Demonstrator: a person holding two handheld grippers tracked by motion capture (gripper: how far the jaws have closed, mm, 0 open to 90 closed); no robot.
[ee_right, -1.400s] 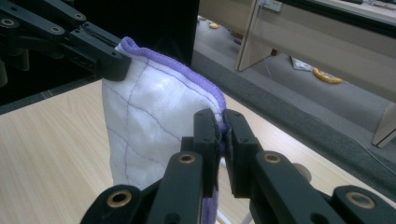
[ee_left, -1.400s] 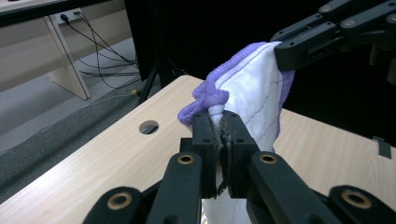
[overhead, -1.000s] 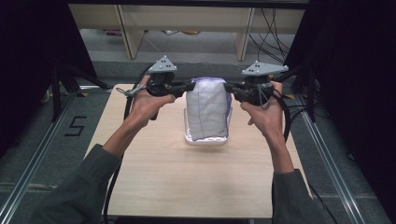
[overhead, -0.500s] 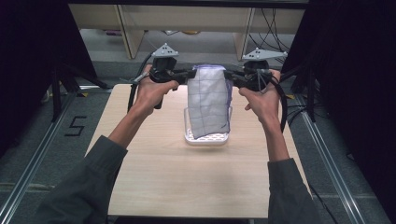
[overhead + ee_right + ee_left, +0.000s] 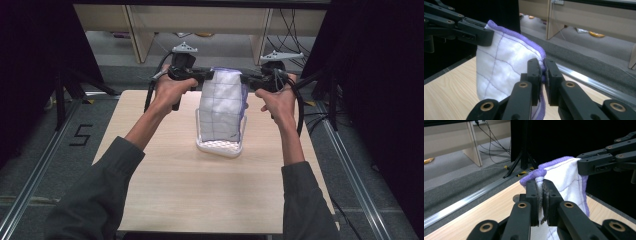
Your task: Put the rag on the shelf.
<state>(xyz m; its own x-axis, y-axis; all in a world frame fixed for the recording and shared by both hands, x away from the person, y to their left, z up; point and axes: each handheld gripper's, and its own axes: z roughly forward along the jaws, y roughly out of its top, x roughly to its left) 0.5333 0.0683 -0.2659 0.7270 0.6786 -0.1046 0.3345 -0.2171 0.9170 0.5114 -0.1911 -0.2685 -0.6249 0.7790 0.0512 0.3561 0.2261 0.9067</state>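
Both tongs pinch the top corners of the white cloth (image 5: pixel 222 107): left tongs (image 5: pixel 206 76) at the left corner, right tongs (image 5: pixel 246 80) at the right. The cloth hangs spread over the white basket (image 5: pixel 220 146) mid-counter (image 5: pixel 165 190), likely for lowering in or lifting clear.

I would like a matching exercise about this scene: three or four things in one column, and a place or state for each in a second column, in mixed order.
Things:
1. cloth
2. basket
3. left gripper
4. right gripper

Places or states:
A. white, stands on the table
B. grips the cloth's top corner on the high view's right
C. hangs stretched between two grippers
D. grips the cloth's top corner on the high view's left

Pairs: 1-C, 2-A, 3-D, 4-B
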